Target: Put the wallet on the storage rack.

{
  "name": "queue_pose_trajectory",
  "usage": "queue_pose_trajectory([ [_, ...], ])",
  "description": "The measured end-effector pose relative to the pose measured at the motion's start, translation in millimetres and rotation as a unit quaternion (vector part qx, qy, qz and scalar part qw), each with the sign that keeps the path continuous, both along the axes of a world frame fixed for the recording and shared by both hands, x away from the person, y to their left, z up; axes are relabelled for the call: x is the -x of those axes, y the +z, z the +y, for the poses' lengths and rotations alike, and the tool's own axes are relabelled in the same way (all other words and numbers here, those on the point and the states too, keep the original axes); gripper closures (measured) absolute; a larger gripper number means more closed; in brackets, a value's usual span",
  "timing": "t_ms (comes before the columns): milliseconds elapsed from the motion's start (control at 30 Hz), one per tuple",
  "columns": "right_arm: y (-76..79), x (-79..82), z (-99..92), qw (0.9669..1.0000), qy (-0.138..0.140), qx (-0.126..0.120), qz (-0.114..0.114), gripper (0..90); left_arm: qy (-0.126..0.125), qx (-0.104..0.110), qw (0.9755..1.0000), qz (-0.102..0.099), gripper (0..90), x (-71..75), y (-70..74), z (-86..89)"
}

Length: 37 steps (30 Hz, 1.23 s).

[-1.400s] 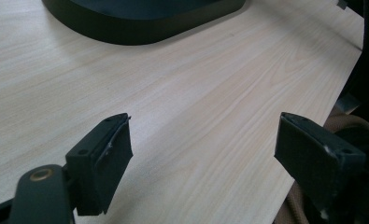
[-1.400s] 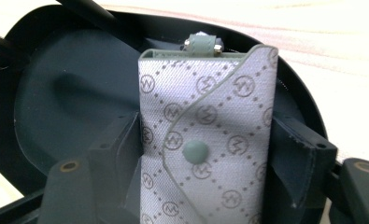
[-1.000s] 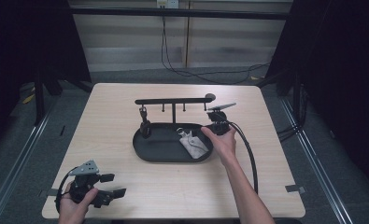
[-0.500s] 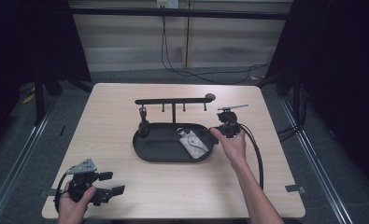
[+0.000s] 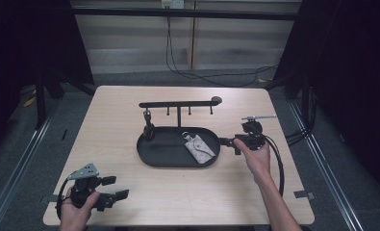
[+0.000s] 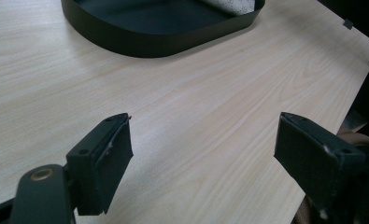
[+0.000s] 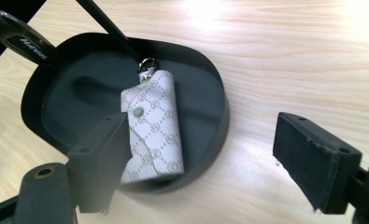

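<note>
A white patterned key pouch (image 5: 199, 148) (image 7: 154, 126) lies flat in the right half of a black oval tray (image 5: 154, 156) (image 7: 219, 121). My right gripper (image 5: 230, 143) (image 7: 203, 140) hovers just off the tray's right end, pointing at it. Its jaws have just opened wide and then eased in slightly; nothing is between them, and the pouch lies beyond the left jaw. At the table's front left corner my left gripper (image 5: 114, 187) (image 6: 203, 135) is held open over bare wood, with nothing in it.
A black hook rack (image 5: 178, 103) rises from the back of the tray. A dark key fob (image 5: 149, 130) (image 7: 25, 42) hangs from it at the tray's left end. The tray's near wall (image 6: 140, 44) lies ahead of my left gripper. Cables hang behind the table.
My right gripper has drawn away from the rack's right end, moving right and nearer to the person, and its jaws stand wider. The pouch stays in the tray. The left hand has not moved.
</note>
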State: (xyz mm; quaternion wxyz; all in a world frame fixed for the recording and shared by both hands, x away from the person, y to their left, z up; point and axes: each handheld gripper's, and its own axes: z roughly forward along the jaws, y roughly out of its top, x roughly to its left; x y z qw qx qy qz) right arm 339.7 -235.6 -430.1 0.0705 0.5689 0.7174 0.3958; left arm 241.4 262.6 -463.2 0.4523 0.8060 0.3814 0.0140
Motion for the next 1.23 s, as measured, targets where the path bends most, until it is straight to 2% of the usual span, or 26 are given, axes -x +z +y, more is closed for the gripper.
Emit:
queue_pose_trajectory([
  [133,-1.3,10.8,-8.0,1.0000,-0.002,0.002,0.009,18.6,0.000,-0.007,1.0000,0.002,18.8,-0.2,0.1,0.2],
  [333,-1.9,28.9,-20.9,1.0000,-0.009,0.002,-0.001,18.7,0.000,-0.006,1.0000,0.002,18.8,-0.6,0.0,-0.5],
  [633,1.0,64.4,-32.3,0.9994,-0.007,0.023,-0.023,18.2,0.002,-0.007,1.0000,0.002,18.8,-0.3,0.4,0.0],
  [700,-1.0,71.6,-34.2,0.9992,-0.006,0.027,-0.029,18.1,0.006,-0.006,1.0000,0.003,18.8,-0.3,0.5,-0.2],
  [800,-7.1,83.0,-35.7,0.9984,-0.006,0.046,-0.033,17.5,0.007,-0.003,1.0000,0.004,18.9,-1.0,0.6,-0.1],
  [900,-12.9,92.5,-36.1,0.9981,-0.004,0.056,-0.025,16.9,0.007,0.002,1.0000,-0.003,18.9,-0.5,2.0,-0.6],
  [967,-15.7,99.2,-36.5,0.9973,-0.002,0.068,-0.028,16.9,0.004,-0.001,1.0000,-0.005,18.9,0.4,2.3,-1.2],
  [1067,-19.5,109.0,-41.6,0.9972,-0.004,0.068,-0.032,17.0,0.002,-0.003,1.0000,-0.005,18.9,0.4,2.2,-1.2],
  [1167,-28.0,113.3,-48.9,0.9974,-0.018,0.069,-0.015,17.5,0.003,0.004,1.0000,-0.001,18.8,0.1,1.1,-2.0],
  [1233,-34.6,113.3,-53.4,0.9972,-0.029,0.069,-0.003,17.5,0.003,-0.001,1.0000,0.004,18.9,-0.5,-0.3,-3.8],
])
